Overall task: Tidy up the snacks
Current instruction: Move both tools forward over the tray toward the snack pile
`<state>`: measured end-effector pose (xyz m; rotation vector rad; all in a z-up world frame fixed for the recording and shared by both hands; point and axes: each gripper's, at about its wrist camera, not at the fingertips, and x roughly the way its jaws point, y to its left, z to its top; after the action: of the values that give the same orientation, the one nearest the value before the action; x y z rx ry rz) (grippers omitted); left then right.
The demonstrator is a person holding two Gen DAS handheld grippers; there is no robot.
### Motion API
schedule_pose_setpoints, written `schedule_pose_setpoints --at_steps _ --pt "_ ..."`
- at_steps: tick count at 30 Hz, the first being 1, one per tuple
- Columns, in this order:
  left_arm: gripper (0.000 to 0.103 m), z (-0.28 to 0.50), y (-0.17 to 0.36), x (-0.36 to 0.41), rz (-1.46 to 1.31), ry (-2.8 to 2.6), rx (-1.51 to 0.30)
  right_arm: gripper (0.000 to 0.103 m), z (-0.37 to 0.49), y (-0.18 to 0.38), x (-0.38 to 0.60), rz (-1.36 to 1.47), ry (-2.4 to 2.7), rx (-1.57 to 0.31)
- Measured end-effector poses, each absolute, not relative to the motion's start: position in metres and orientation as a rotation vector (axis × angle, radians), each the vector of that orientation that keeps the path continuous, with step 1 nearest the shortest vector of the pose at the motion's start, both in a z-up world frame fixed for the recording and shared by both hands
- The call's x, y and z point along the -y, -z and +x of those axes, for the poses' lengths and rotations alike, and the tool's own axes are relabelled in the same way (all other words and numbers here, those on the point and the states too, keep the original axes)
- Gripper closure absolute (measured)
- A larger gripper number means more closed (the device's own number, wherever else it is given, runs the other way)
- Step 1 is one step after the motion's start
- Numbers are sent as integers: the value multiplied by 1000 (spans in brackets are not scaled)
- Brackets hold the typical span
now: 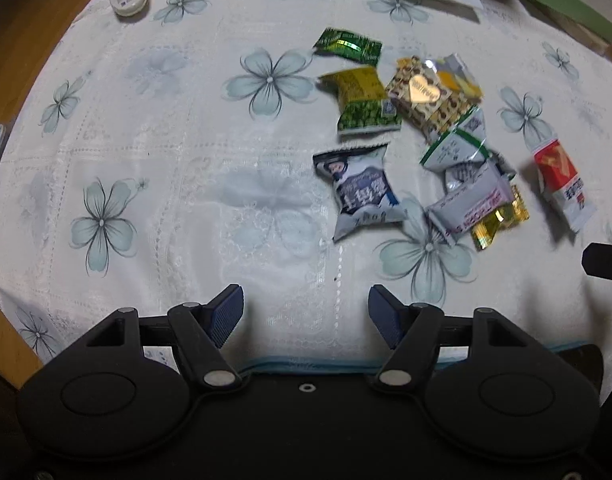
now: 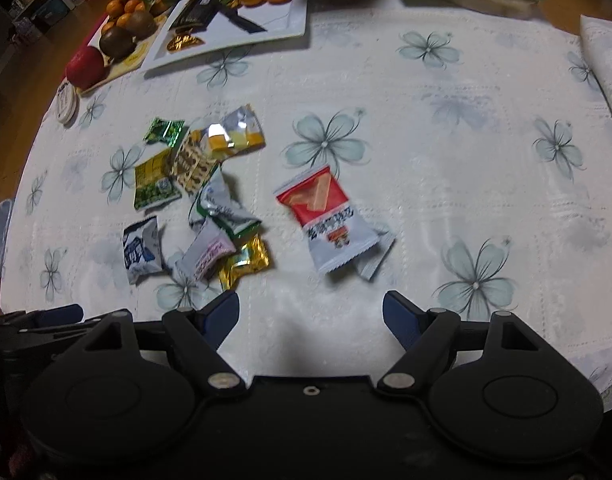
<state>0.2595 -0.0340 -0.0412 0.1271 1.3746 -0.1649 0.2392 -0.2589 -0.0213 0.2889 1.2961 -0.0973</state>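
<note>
snack packets (image 2: 202, 196) beyond empty jaws

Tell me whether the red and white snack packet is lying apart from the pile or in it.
Apart. The red and white snack packet lies flat on the tablecloth, bare cloth separating it from the pile.

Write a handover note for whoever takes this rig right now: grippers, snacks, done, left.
Left gripper: open, empty, above bare tablecloth.
Right gripper: open, empty, nearest the red-and-white packet.
Snacks: loose pile on the cloth; the red-and-white packet lies apart, to its right in the right wrist view. White tray at the far edge already holds a few wrapped items.
Done: nothing picked from the pile yet.
Left: every loose packet.
</note>
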Motion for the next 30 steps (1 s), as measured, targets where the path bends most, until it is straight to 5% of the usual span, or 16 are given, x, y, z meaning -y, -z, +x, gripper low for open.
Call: schedule_pose_setpoints --at_steps 26,30 --pt "34 219 60 25 171 198 -1443 21 204 83 225 117 80 -1480" --pt "37 224 49 23 152 209 -1422 28 209 71 226 96 45 -1450"
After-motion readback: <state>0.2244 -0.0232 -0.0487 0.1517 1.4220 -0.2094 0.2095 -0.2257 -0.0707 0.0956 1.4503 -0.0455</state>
